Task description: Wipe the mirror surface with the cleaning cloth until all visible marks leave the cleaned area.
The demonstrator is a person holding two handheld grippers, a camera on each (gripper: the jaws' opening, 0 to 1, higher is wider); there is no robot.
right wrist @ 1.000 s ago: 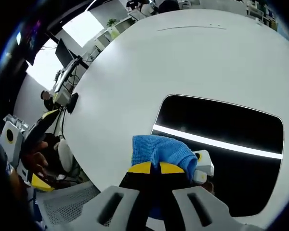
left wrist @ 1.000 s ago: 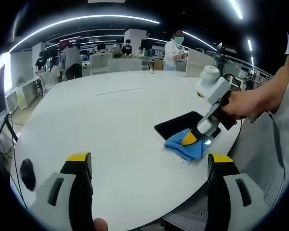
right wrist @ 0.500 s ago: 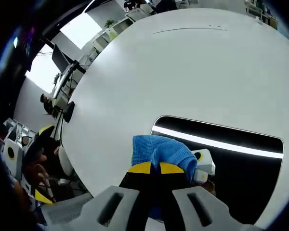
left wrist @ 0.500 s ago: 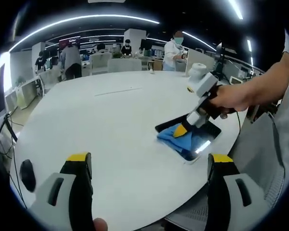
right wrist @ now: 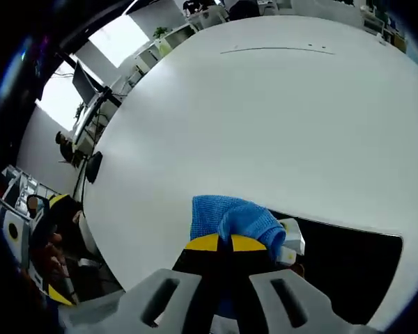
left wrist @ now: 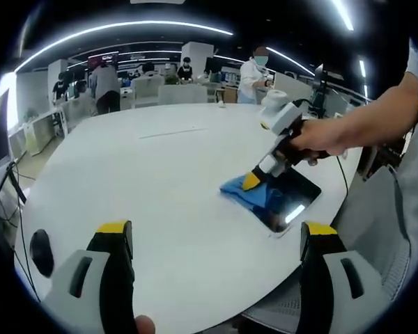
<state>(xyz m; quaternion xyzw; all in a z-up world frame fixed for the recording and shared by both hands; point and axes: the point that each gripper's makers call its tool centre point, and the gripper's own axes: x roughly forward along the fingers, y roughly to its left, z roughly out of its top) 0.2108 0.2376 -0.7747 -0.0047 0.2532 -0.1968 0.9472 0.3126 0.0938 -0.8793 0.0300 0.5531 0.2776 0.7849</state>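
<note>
While the left gripper (left wrist: 212,243) hangs with jaws spread apart, the right gripper (right wrist: 218,243) clamps the blue cleaning cloth (right wrist: 230,217) against the dark rectangular mirror (left wrist: 285,197) on the round white table (left wrist: 146,181); no lettering appears legible.

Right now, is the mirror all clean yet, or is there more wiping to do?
Not finished yet. Done: the right gripper has its jaws shut on the blue cleaning cloth. In hand: it presses the cloth on the far end of the dark rectangular mirror on the white round table. The left gripper hangs open, idle. Left: I cannot tell whether marks remain; the glass is too small and dark to judge.
</note>
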